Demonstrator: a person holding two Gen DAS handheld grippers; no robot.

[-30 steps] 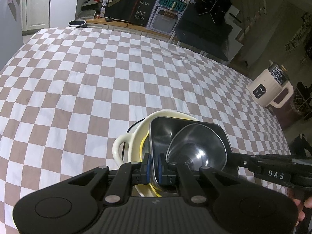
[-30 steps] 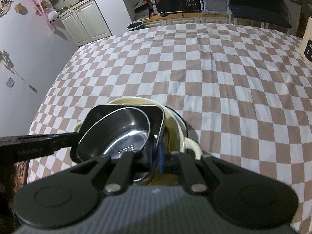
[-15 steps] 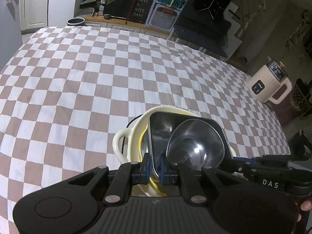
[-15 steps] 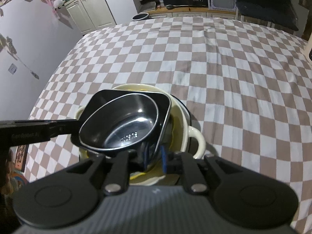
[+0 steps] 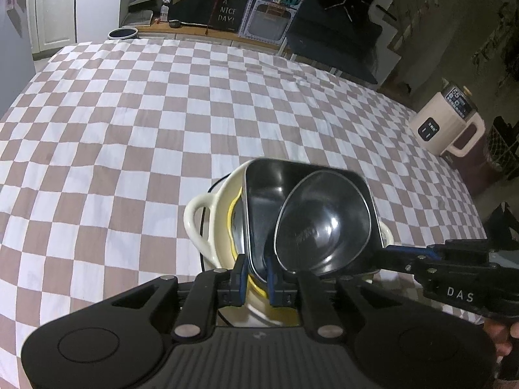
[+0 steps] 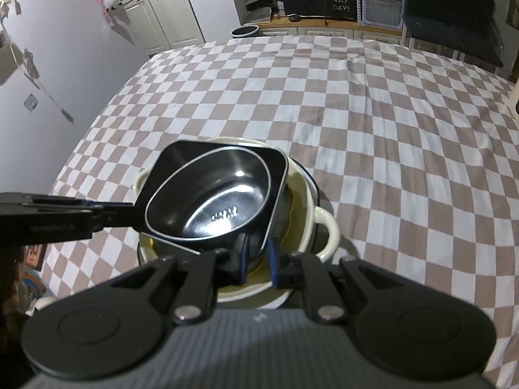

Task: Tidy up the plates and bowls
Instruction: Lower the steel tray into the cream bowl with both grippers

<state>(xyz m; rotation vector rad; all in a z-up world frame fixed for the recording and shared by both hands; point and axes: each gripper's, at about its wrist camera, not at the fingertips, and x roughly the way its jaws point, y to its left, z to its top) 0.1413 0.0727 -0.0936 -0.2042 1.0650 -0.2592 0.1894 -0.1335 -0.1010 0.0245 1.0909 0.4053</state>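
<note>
1. The black square metal bowl [image 5: 262, 194] sits tilted in the mouth of the cream ceramic 2-handled bowl [image 5: 194, 217]. A smaller rounded dark metal bowl [image 5: 324, 223] is nested inside it. A square shape will not drop deep into a round one, which is probably why it rides high and askew.
2. The left gripper [image 5: 256, 275] straddles the square bowl's wall on the side of the cream bowl's left handle. Its jaws have just been easing apart and now stand slightly open. The wall is between the blue pads, with a gap showing beside it.
3. The right gripper [image 6: 258, 259] does the same on the opposite wall, by the cream bowl's right handle. Its jaws have also just been opening and are a little apart around the wall, not clamped.
4. 2 holds on opposite walls would have kept both nested bowls level. Both now look like a let-go, so I judge the pair is being left on the stack.
5. A thin yellow rim [image 5: 232, 223] peeks out inside the cream bowl, and a dark-edged plate [image 6: 313, 184] lies under it, so the larger pieces are at the bottom.
6. Around the cream bowl, the brown-and-white checked desk [image 5: 129, 129] shows no other dishes.
</note>
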